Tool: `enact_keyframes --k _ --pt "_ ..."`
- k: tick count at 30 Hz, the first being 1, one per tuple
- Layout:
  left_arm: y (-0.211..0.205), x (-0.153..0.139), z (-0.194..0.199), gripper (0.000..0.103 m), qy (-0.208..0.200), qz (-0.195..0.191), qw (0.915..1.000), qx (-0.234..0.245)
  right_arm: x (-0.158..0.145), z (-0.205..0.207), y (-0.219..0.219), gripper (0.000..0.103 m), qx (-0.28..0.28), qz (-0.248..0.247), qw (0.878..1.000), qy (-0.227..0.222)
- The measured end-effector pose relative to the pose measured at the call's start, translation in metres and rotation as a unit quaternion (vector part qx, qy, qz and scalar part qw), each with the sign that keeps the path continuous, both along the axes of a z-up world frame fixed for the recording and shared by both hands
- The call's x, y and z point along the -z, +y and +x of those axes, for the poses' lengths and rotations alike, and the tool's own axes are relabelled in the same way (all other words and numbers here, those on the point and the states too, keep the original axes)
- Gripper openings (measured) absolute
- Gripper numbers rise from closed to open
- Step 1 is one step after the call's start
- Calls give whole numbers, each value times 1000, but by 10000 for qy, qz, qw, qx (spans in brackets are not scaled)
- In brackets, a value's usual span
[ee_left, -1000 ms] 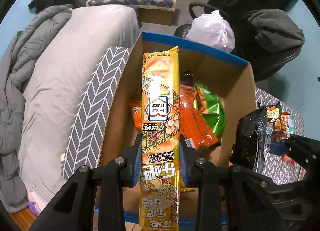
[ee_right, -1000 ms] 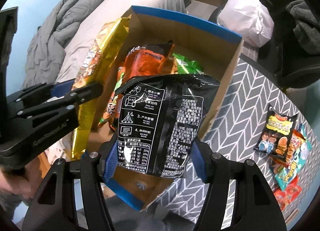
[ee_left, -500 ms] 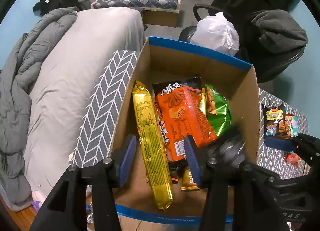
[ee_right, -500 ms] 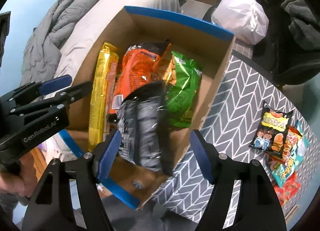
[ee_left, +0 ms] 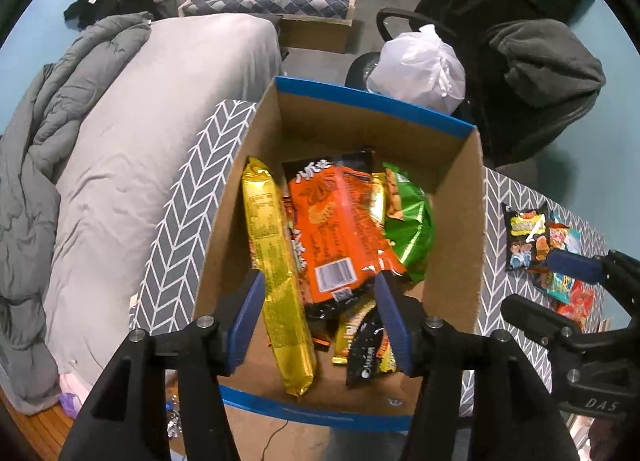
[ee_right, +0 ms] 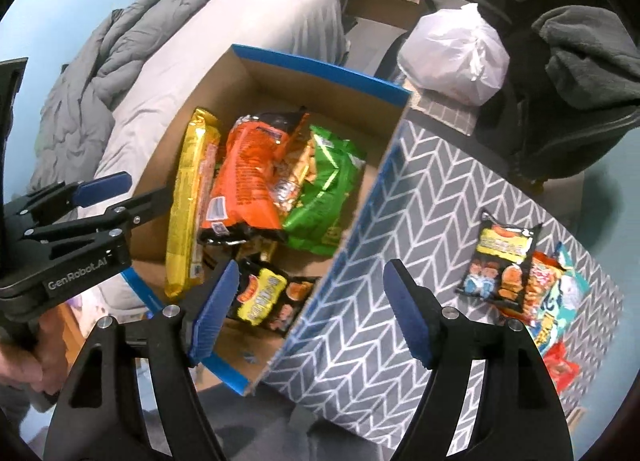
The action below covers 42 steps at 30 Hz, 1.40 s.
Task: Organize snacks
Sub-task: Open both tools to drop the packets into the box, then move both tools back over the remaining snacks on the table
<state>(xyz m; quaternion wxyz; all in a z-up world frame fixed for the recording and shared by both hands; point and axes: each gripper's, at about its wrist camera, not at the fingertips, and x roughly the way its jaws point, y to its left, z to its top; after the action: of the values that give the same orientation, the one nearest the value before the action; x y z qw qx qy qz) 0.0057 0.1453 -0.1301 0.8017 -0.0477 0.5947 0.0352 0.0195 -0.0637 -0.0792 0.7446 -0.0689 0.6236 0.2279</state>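
An open cardboard box (ee_left: 360,101) (ee_right: 320,69) with a blue rim holds a long yellow packet (ee_left: 276,269) (ee_right: 188,201), an orange bag (ee_left: 336,221) (ee_right: 248,181), a green bag (ee_left: 412,221) (ee_right: 324,189) and a black packet (ee_left: 366,353) (ee_right: 264,297). My left gripper (ee_left: 318,285) (ee_right: 136,191) hangs above the box's near left part, its jaws opening and gripping nothing. My right gripper (ee_right: 312,273) (ee_left: 540,285) hovers over the box's right wall, its jaws also opening and empty. Several small snack bags (ee_right: 500,257) (ee_left: 524,233) lie on the table to the right.
The box stands on a table with a grey herringbone cloth (ee_right: 420,201). A bed with a grey duvet (ee_left: 120,141) lies to the left. Behind the box are a white plastic bag (ee_left: 420,69) and a chair draped with dark clothes (ee_left: 540,61).
The left gripper let go of the yellow packet and the right let go of the black packet. Both packets now lie in the box. Both grippers opened and rose a little.
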Motion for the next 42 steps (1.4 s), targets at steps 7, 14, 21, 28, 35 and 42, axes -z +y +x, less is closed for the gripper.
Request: enact_keyframes --k 7,14,21,28,35,42 --pt "-25 -10 -4 68 -31 10 9997 223 -6 -5 -30 76 90 -107 9999 -64" --pt "-57 -13 -9 70 48 10 9986 520 -12 -10 -60 76 232 -198 9994 -138" --pt "-91 -17 -14 70 66 25 9966 817 -17 -17 -94 77 384 -252 9987 -200" --pt "-127 -20 -18 70 102 92 9932 1155 -16 -29 -132 79 570 -298 9978 -175" --pt "-163 -19 -20 71 156 149 9889 1469 -10 -36 -168 79 752 -339 9965 -106" --pt "-200 -10 -22 78 213 264 9829 1809 4 -42 -203 79 939 -276 9952 48"
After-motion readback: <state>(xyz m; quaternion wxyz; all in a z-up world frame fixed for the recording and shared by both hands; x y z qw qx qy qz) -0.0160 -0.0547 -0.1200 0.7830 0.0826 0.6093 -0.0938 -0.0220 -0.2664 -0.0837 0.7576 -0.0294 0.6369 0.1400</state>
